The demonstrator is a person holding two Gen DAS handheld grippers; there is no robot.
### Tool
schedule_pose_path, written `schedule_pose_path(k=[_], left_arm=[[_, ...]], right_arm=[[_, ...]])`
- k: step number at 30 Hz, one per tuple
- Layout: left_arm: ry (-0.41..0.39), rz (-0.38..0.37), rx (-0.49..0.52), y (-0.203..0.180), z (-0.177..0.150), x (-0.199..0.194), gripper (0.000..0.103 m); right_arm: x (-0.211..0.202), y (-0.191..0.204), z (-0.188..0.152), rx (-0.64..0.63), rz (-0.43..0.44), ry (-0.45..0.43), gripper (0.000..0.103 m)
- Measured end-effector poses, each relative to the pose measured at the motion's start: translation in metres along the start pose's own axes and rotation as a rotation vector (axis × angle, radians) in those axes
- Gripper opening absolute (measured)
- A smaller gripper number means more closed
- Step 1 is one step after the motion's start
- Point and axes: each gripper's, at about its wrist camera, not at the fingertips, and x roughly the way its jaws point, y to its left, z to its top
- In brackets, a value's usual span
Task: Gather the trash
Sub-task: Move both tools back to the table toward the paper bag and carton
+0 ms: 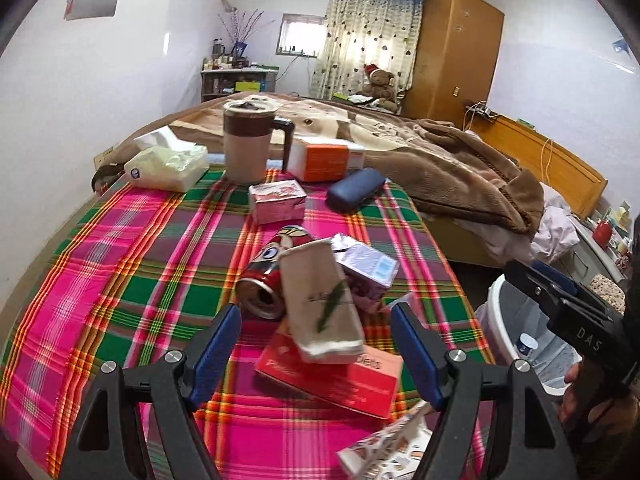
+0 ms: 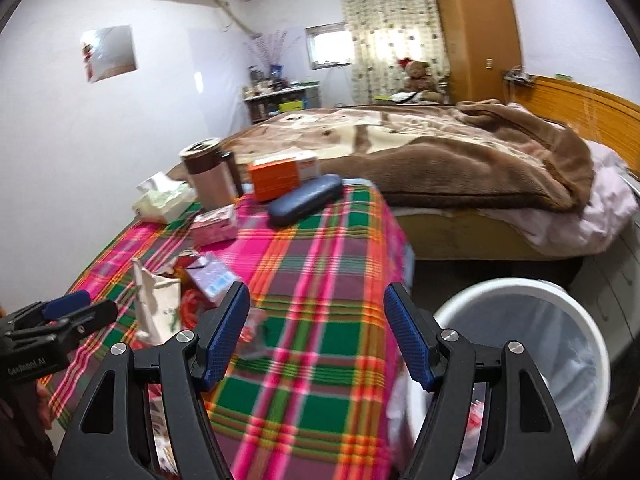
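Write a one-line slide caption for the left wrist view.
Open left gripper faces a paper cup, red can and cartons on the plaid tablecloth.

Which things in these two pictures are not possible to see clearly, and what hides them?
- Red flat box, left wrist view: the beige paper carton lies over it, hiding most of its print.
- Printed packet, left wrist view: cut off by the left tool and the bottom edge.
- White trash bin: its contents are hidden by the right tool in the right wrist view.
- Small pink box, right wrist view: text is motion-blurred.
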Motion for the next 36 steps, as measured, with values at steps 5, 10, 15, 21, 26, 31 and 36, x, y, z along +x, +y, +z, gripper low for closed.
schedule_pose_path(k=[5, 10, 15, 21, 26, 31, 36], left_arm=[[0.042, -0.018, -0.02, 0.006, -0.002, 0.018, 0.077], [0.078, -0.048, -0.021, 0.005, -0.005, 0.038, 0.077], [0.124, -0.055, -0.046, 0.014, -0.007, 0.055, 0.077], [0.139, -0.031, -0.063, 0.027, -0.006, 0.061, 0.077], [0.144, -0.013, -0.082, 0.046, -0.008, 0.06, 0.077], [0.137, -0.019, -0.094, 0.055, -0.005, 0.06, 0.077], [0.152, -0.04, -0.058, 0.049, -0.002, 0.07, 0.077]], right_arm=[[0.022, 0.011, 0.005, -0.018, 0.087, 0.005, 0.071], [0.042, 0.014, 0.012, -0.02, 0.162, 0.057, 0.071], [0.057, 0.022, 0.016, -0.035, 0.234, 0.098, 0.071], [0.072, 0.037, 0.013, -0.102, 0.292, 0.147, 0.071], [0.081, 0.046, 0.009, -0.131, 0.301, 0.183, 0.071], [0.091, 0.052, 0.005, -0.145, 0.282, 0.218, 0.071], [0.098, 0.054, 0.005, -0.139, 0.262, 0.239, 0.071]])
